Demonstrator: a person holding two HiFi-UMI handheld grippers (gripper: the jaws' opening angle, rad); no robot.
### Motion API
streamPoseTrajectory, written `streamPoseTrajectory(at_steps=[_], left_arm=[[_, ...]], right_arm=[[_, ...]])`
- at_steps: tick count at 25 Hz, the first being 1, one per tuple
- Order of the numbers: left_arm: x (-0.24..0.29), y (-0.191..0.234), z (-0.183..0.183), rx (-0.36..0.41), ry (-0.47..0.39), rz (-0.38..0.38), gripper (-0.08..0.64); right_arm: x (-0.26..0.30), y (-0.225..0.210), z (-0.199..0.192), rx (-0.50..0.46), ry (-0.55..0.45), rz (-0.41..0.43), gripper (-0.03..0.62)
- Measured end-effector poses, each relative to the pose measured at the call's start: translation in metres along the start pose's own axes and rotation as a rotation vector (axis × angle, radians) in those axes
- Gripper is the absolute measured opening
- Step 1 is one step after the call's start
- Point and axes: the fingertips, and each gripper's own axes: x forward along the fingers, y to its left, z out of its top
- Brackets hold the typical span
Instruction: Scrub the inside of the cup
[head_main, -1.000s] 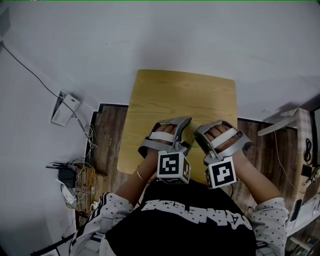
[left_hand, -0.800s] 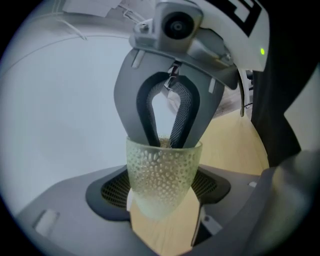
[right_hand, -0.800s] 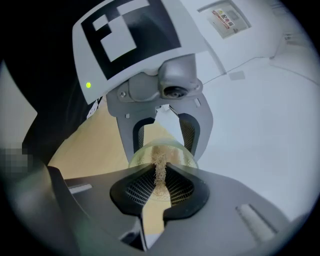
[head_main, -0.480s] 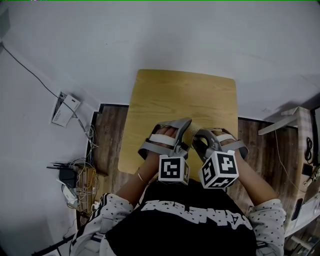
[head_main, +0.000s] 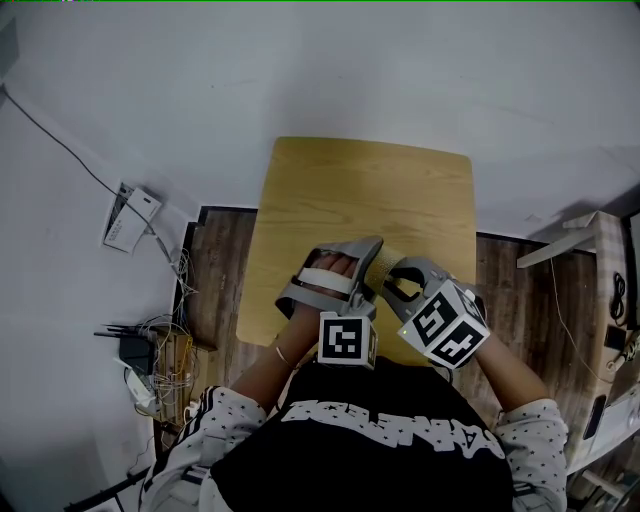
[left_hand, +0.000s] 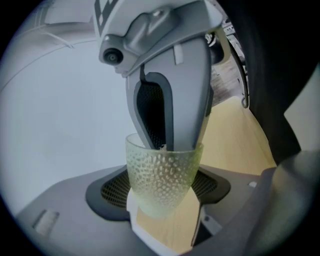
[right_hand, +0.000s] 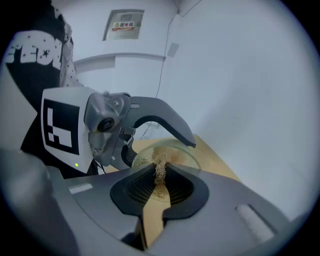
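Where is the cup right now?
Left gripper view, centre: the cup is clamped in the left gripper's jaws over the wooden table; the right gripper's scrubber dips into it.

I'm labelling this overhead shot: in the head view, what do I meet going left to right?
White box on the floor → left gripper, shut on the cup → right gripper, shut on the scrubber → pale wooden frame at the right edge.

Right gripper's (head_main: 393, 284) scrubber (right_hand: 160, 171) sits in the cup (left_hand: 160, 172) between left gripper's (left_hand: 165, 200) jaws.
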Motion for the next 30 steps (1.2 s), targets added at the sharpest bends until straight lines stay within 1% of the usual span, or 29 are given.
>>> streamPoseTrajectory(at_steps=[7, 10, 12, 14, 20, 23, 27, 30], left_arm=[[0.0, -0.004, -0.004, 0.04, 0.036, 0.019, 0.37], [0.001, -0.007, -0.014, 0.103, 0.081, 0.012, 0.37], [0.002, -0.006, -0.02, 0.132, 0.105, 0.021, 0.37], [0.002, -0.002, -0.02, 0.141, 0.113, 0.043, 0.37], [0.002, 0.004, -0.018, 0.164, 0.112, 0.073, 0.37], [0.001, 0.007, -0.015, 0.164, 0.108, 0.085, 0.37], [0.001, 0.014, -0.012, 0.193, 0.106, 0.12, 0.37], [0.0, 0.018, -0.008, 0.198, 0.097, 0.142, 0.37]], right_arm=[[0.002, 0.001, 0.001, 0.337, -0.113, 0.082, 0.061], [0.004, 0.0, 0.003, 0.455, -0.16, 0.116, 0.061], [0.004, -0.002, 0.005, 0.535, -0.191, 0.144, 0.061], [0.004, -0.003, 0.006, 0.618, -0.222, 0.179, 0.061], [0.0, -0.01, 0.009, 0.865, -0.308, 0.31, 0.061], [-0.004, -0.012, 0.012, 0.955, -0.343, 0.359, 0.061], [-0.008, -0.016, 0.014, 1.037, -0.384, 0.405, 0.061], [-0.013, -0.021, 0.017, 1.105, -0.421, 0.446, 0.061]])
